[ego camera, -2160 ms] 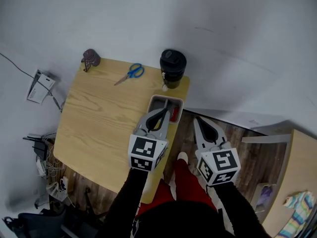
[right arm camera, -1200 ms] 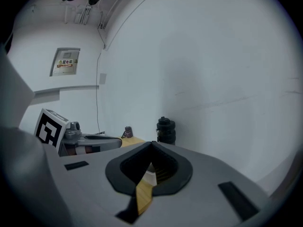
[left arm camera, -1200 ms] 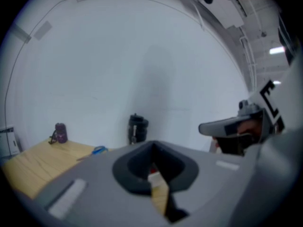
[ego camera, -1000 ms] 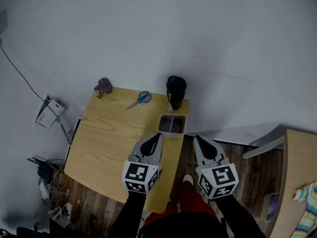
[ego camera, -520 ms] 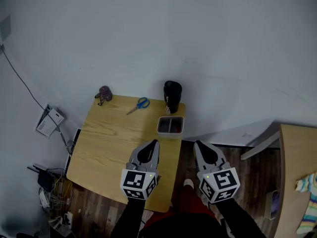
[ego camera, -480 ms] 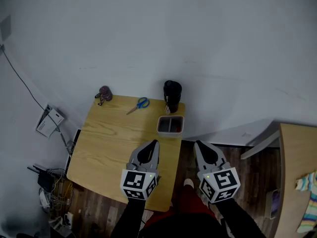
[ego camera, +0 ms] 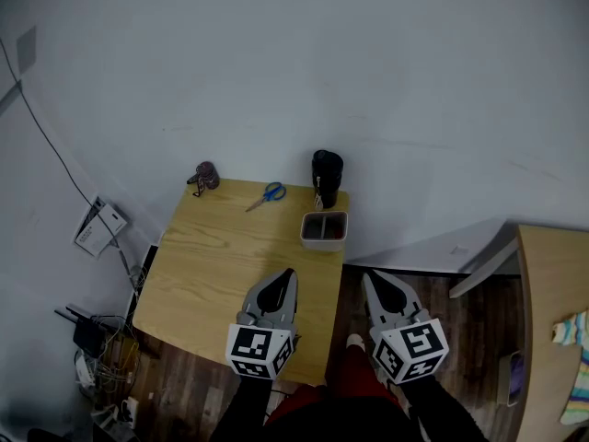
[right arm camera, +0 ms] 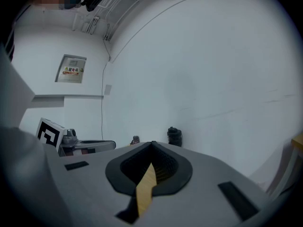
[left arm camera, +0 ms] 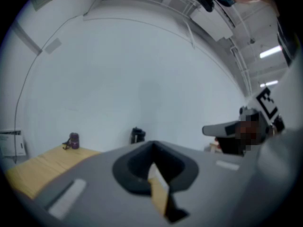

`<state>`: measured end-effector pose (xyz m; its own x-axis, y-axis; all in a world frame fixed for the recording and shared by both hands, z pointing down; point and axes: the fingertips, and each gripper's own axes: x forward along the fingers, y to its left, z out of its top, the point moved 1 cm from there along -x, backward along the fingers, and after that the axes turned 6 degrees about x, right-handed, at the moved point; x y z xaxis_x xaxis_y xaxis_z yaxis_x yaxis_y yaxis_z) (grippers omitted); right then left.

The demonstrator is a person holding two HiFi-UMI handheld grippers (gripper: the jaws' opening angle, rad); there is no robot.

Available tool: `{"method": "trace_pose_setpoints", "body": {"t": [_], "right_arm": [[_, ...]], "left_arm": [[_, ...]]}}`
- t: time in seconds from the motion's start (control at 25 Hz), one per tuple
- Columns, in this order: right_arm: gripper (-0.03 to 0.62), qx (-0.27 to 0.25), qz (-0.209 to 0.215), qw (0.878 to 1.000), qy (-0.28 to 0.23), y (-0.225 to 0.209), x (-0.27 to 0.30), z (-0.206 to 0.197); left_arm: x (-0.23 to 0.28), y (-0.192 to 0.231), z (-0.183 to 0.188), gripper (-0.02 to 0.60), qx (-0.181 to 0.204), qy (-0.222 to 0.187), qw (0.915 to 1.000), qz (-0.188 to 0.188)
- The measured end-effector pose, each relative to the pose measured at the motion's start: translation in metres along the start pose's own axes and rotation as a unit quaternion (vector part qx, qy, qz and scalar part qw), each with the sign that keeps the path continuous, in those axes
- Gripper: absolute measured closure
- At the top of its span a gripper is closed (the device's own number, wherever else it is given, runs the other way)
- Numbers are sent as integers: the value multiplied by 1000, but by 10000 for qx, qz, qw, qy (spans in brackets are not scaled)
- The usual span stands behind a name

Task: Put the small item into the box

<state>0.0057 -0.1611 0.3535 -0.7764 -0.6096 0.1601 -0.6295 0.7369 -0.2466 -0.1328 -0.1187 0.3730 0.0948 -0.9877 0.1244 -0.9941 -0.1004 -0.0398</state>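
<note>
A small grey box stands near the right edge of the wooden table; its inside looks dark and I cannot make out the contents. My left gripper hangs over the table's near right corner, well short of the box, shut and holding nothing. Off the table's right side, over the floor, my right gripper is also shut and holding nothing. In the left gripper view the jaws of the left gripper meet with nothing between them. The right gripper shows the same in its own view.
A black cup stands at the far right corner behind the box. Blue scissors lie to its left, and a small purple object sits at the far left corner. A white wall rises behind the table. Cables lie on the floor at left.
The left gripper was over the box 2.2 s ago; both grippers have since drawn back toward me, and the table now looks smaller and farther away. Both stayed shut.
</note>
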Motion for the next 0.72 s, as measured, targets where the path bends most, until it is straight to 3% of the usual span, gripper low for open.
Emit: {"method": "trace_pose_setpoints", "body": {"t": [0.72], "right_arm": [[586,7,-46,9999,-152,35,-36,-11]], "left_arm": [[-55,-7,2,578,24,-167,9998,-48]]}}
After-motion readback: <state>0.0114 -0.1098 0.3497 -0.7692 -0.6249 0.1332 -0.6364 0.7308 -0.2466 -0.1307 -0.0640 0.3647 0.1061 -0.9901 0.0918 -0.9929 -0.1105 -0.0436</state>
